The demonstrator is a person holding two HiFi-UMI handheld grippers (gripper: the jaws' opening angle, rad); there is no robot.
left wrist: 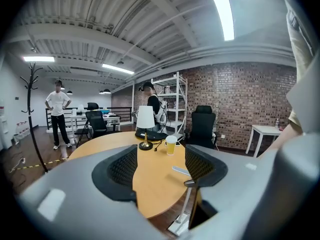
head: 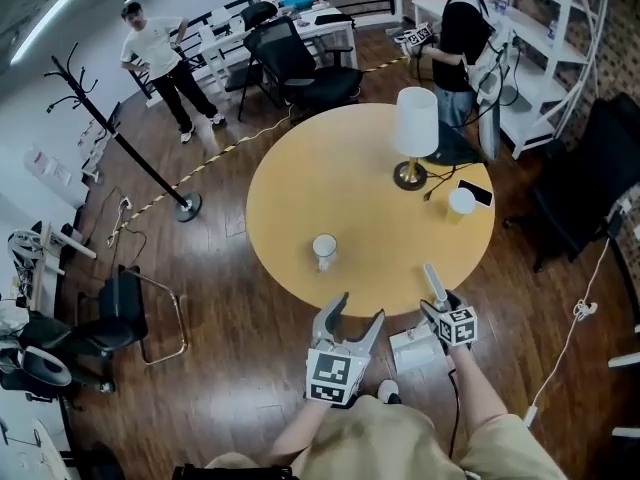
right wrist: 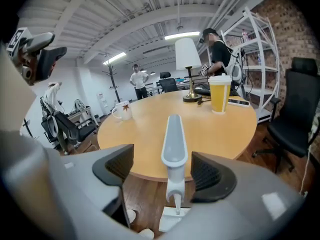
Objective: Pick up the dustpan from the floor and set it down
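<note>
Head view: we saw the dustpan (head: 416, 350) on the floor just off the table's (head: 290, 198) near edge, its handle (head: 434, 282) rising upright at the right gripper (head: 438, 307); the left gripper (head: 361, 307) hung alongside. Left gripper view: our jaws stood apart, nothing between. Right gripper view: jaws released, spread either side of that handle (right wrist: 174, 144), not touching it.
</note>
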